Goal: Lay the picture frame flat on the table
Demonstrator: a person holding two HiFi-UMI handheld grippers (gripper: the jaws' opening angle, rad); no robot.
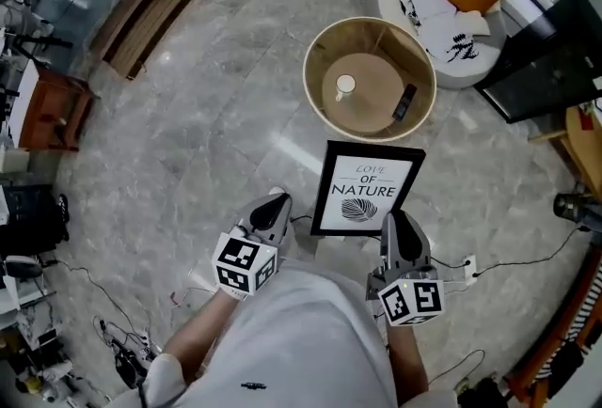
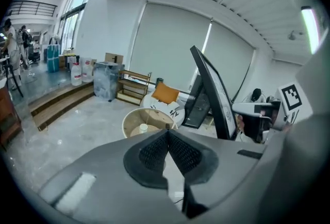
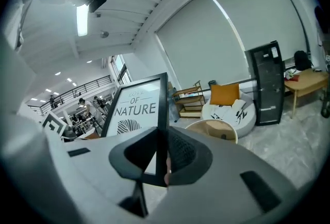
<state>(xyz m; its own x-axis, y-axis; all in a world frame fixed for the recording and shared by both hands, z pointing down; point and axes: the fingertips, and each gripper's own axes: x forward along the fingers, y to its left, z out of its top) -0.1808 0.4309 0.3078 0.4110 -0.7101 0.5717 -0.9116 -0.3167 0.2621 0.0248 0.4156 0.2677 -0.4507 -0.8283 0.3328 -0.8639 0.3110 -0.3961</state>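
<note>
**Gripping the frame by one edge, short of the table**

Your right gripper [image 1: 395, 218] is clenched on the picture frame [image 1: 367, 190]. The pads sit one on each face and pinch the thin black border low on the frame's right side. Held there, the frame stands nearly upright with its print toward you and hangs in the air over the marble floor [image 1: 188, 133]. It is not yet on any surface. An edge grip like this leaves the glass face untouched and gives you a pivot line, so it looks like a sensible hold for tipping the frame back to horizontal.

Your left gripper [image 1: 277, 201] is at 9 o'clock of the frame and apart from it. Its jaws are pressed together with nothing between them. As I read it, it is being kept free so it can catch or steady the far edge once the frame starts to lean.

The round table [image 1: 315, 68] lies at 12 o'clock of the frame, just beyond its top edge. It has a raised wall all round, so you will probably have to lift the frame over that rim and then lower it inside. Two things already sit on the tabletop: a small white cup [image 1: 345, 85] toward 9 o'clock and a slim dark object [image 1: 404, 102] toward 3 o'clock. The frame may well come to rest on one of them rather than lying truly flat.
</note>
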